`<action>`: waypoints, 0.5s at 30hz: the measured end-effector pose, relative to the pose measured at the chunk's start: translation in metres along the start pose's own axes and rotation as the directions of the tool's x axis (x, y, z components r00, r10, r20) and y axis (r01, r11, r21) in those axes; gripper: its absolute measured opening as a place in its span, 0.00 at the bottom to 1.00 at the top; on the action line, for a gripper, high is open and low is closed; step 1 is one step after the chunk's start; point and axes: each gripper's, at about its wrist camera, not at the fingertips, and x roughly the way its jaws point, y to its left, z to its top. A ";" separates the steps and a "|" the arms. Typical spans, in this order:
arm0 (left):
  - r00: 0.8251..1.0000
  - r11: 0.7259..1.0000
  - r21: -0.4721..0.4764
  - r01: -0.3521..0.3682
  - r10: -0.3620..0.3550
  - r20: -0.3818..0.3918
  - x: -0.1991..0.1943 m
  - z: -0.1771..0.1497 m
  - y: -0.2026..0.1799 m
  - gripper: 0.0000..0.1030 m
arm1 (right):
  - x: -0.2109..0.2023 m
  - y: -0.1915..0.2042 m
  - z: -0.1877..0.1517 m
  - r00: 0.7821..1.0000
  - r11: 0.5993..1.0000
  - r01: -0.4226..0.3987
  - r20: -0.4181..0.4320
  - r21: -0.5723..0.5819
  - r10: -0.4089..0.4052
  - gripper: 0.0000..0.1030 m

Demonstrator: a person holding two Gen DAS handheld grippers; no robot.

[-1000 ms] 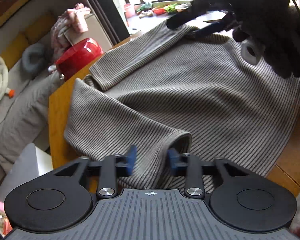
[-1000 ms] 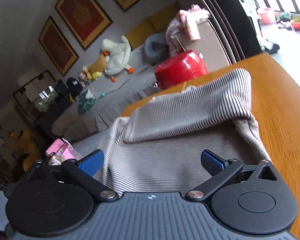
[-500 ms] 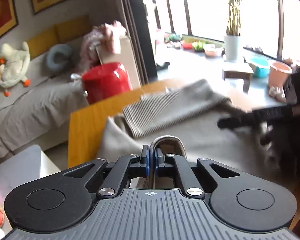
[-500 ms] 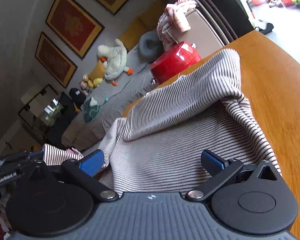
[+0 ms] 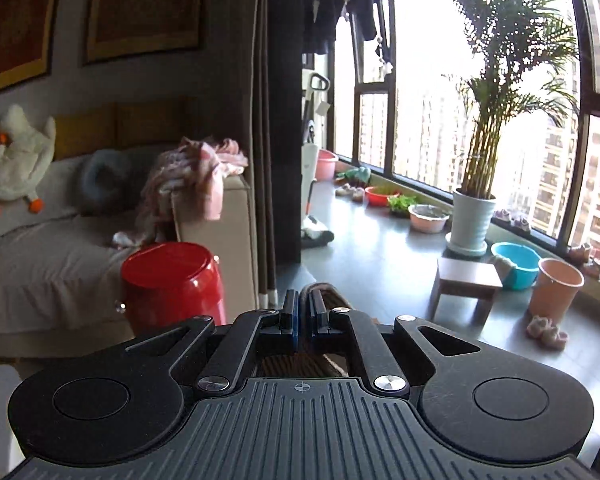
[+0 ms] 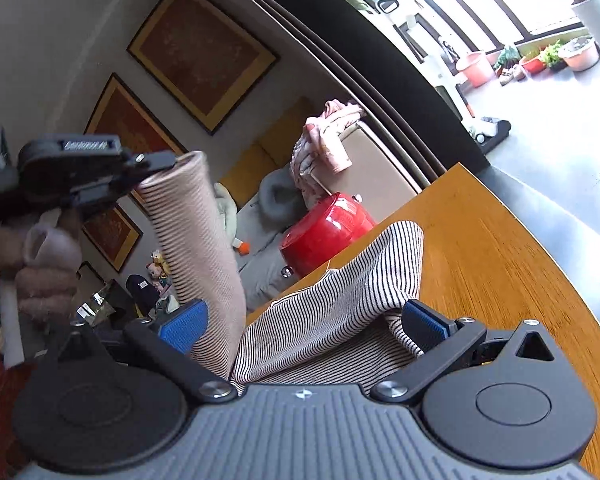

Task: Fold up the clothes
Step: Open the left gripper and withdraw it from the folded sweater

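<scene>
- Right wrist view: left claw (image 6: 156, 164) pinches the sleeve (image 6: 196, 240) tight and holds it high, ready to fold.
- Right claw (image 6: 304, 322) gapes wide over the sweater (image 6: 340, 300) near the table (image 6: 500, 260) edge, holding nothing.

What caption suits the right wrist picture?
Left gripper lifts a striped sweater's sleeve above the wooden table; right gripper open.

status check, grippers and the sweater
Left gripper shut on sleeve cuff, lifted. Right gripper open over striped sweater on table. Nothing in the way.
</scene>
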 end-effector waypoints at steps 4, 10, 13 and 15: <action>0.999 0.999 0.026 0.033 -0.033 0.005 0.033 0.010 -0.036 0.06 | 0.003 0.003 -0.002 1.000 1.000 0.006 -0.027 -0.012 -0.006 1.00; 0.994 0.994 0.040 0.106 -0.104 -0.032 0.050 0.002 -0.065 0.40 | 0.013 0.006 -0.006 0.995 0.999 0.017 -0.099 -0.029 -0.020 1.00; 0.995 0.995 0.057 0.088 -0.085 -0.059 0.042 -0.017 -0.055 0.55 | 0.022 0.008 -0.010 0.988 0.998 0.034 -0.147 -0.048 -0.041 1.00; 0.993 0.997 0.020 0.071 -0.069 -0.097 0.035 -0.033 -0.034 0.64 | 0.026 0.007 -0.013 0.984 0.998 0.045 -0.172 -0.052 -0.053 1.00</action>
